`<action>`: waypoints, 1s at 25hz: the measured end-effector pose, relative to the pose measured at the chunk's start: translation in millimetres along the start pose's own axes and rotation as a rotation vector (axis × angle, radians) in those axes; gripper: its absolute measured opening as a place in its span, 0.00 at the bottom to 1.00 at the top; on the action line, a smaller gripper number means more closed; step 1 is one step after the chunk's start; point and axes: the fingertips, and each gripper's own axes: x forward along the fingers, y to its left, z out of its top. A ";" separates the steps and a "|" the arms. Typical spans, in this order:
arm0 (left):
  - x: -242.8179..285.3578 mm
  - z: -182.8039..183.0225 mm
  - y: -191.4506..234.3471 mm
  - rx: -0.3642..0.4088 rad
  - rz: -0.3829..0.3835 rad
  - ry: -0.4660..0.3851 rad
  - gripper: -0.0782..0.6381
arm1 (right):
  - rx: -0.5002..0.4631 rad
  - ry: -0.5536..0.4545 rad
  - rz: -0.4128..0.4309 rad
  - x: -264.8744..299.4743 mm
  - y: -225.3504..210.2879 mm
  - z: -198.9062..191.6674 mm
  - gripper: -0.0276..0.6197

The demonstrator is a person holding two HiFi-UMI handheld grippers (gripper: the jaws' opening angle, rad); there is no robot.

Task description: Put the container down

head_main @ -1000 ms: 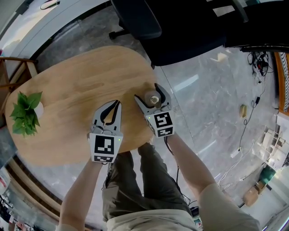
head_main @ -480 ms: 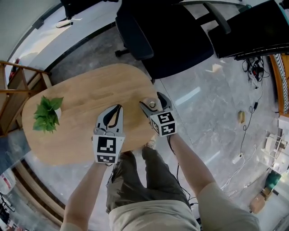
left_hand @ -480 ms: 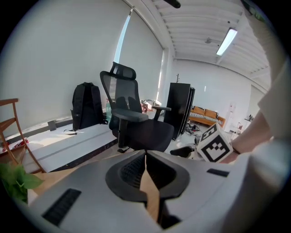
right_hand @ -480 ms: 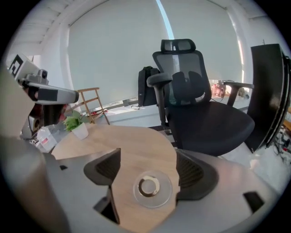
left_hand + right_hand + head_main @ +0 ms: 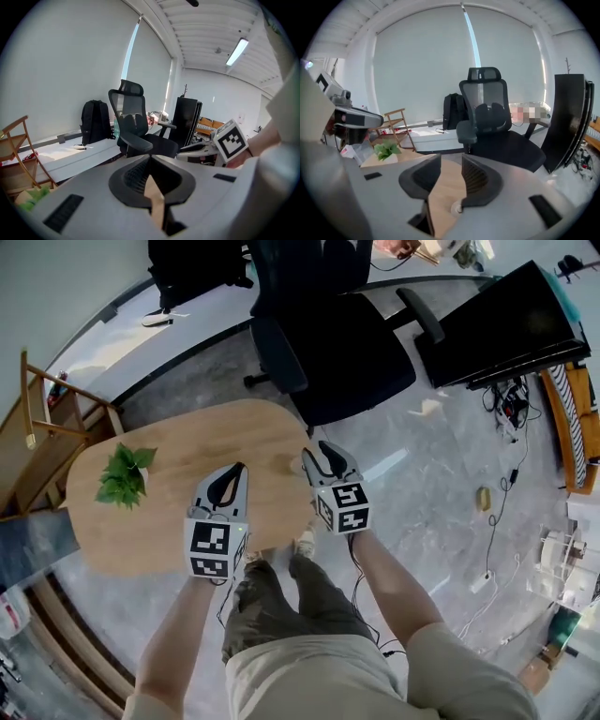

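1. Right gripper (image 5: pixel 451 159): jaws part open, and they have just been closing. The pads press on nothing; only bare wood shows in the gap.
2. Left gripper (image 5: pixel 149 158): jaws together at the tips, nothing between them, only a sliver of wood showing below the pads.
3. Container (image 5: pixel 456 209): small, pale and round, seen from above at lower centre of the right gripper view. It is partly hidden by the lower edge of the right-hand jaw. It stands on the table (image 5: pixel 178 456), apart from both grippers. In the head view it is too small to place with certainty.
4. Judgement: the container is already set down and released; the step in hand is the withdrawal.
5. To do it well: keep the right gripper's path straight up and clear of the container. Avoid sideways sweep, since the container sits near the table's right edge and a knock could send it to the floor.
6. Surroundings: plant (image 5: pixel 124 476) at the table's left end, well apart. Office chair (image 5: pixel 347 362) beyond the table, upper centre of the head view. Neither is in the way.
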 end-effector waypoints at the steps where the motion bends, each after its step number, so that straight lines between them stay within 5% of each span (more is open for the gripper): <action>1: -7.7 9.8 -1.0 0.001 0.003 -0.011 0.12 | 0.006 -0.018 -0.008 -11.7 1.5 13.7 0.23; 9: -67.0 73.2 -10.5 0.005 0.013 -0.086 0.12 | 0.052 -0.160 -0.031 -111.1 21.8 112.3 0.10; 15: -113.4 112.0 -22.3 0.060 0.014 -0.144 0.12 | -0.015 -0.291 -0.057 -190.1 39.3 180.1 0.07; 25: -214.2 173.4 -61.2 0.160 0.017 -0.303 0.12 | -0.086 -0.428 -0.060 -295.4 78.9 230.3 0.06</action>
